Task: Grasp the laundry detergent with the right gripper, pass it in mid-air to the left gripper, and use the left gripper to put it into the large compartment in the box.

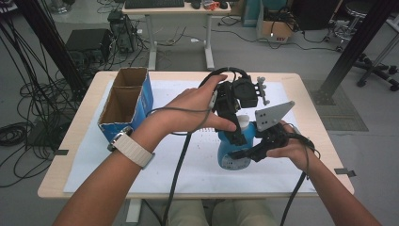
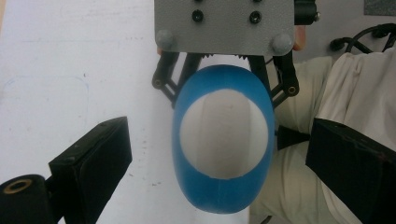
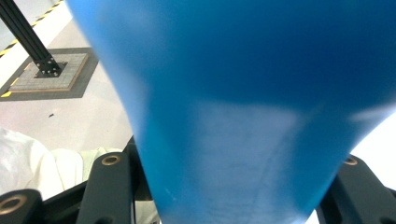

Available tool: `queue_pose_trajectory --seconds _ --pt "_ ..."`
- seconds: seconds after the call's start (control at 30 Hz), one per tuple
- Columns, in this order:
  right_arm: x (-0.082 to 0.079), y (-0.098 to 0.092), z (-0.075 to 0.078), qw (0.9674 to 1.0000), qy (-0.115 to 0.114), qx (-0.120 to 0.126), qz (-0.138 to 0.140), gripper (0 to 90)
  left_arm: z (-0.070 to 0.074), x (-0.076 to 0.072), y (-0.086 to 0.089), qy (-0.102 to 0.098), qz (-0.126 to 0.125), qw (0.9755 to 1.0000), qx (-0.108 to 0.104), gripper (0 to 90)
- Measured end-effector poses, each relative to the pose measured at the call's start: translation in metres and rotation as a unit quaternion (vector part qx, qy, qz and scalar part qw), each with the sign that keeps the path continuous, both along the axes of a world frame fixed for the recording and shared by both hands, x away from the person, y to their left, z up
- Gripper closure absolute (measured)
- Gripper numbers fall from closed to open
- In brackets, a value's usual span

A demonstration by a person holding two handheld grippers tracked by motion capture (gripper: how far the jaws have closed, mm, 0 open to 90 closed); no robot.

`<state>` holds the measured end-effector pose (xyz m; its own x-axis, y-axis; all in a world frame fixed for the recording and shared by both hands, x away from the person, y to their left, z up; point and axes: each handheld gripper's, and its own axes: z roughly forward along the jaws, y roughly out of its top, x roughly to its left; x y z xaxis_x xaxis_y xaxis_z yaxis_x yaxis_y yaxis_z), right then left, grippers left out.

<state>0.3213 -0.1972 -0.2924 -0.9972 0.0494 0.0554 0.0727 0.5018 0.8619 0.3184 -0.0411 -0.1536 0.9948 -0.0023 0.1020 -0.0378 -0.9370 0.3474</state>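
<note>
The right tool [image 1: 254, 149] is clamped on the blue bottle [image 1: 234, 151], its 2 black jaws pressing the bottle's sides low on the body; in the right gripper view the blue wall [image 3: 243, 107] sits tight between both jaws. The grey three-cornered plate on top of this tool points up and away from the person.

The left tool [image 1: 237, 129] hangs straight above the same bottle, pointing down at its white cap [image 1: 243, 120]. In the left gripper view its 2 jaws stand wide, 1 to each side of the bottle [image 2: 223, 144], with a clear gap between each jaw and the blue shoulder, so it holds nothing. The white cap [image 2: 224, 140] lies centred between them.

The bottle stands upright on the white sheet [image 1: 179, 165] that covers the tabletop [image 1: 306, 94], right of the middle and near the person's edge. A blue cardboard box [image 1: 127, 101] with 2 open compartments stands well apart at the left of the sheet. A pale watch strap [image 1: 134, 148] circles the left wrist.
</note>
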Motion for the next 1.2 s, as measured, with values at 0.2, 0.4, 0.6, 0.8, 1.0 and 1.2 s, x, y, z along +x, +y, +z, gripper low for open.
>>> queue_pose_trajectory --seconds 0.2,0.4,0.6,0.8,1.0,1.2 --pt "0.0006 -0.0006 -0.0003 1.0000 0.001 -0.001 0.000 43.6 -0.0008 -0.0006 0.0000 -0.001 0.002 1.0000 -0.001 7.2" --pt "0.0010 -0.0005 -0.0005 1.0000 0.002 -0.001 0.000 43.6 -0.0006 -0.0005 -0.0003 -0.001 0.000 1.0000 0.001 7.1" --pt "0.0011 -0.0011 -0.0005 1.0000 0.003 -0.001 -0.002 43.6 -0.0010 -0.0008 0.0000 -0.002 -0.001 1.0000 0.000 7.1" --pt "0.0012 -0.0011 -0.0004 1.0000 0.004 -0.002 -0.002 43.6 0.0000 -0.0007 0.0003 -0.002 -0.003 1.0000 -0.001 7.2" --pt "0.0009 -0.0014 0.0000 1.0000 0.004 -0.001 -0.002 43.6 -0.0002 -0.0006 -0.0003 -0.003 -0.004 1.0000 0.001 7.1" --pt "0.0007 -0.0020 -0.0005 1.0000 0.005 -0.003 -0.002 43.6 -0.0004 -0.0015 -0.0010 -0.002 -0.001 1.0000 0.000 7.1"
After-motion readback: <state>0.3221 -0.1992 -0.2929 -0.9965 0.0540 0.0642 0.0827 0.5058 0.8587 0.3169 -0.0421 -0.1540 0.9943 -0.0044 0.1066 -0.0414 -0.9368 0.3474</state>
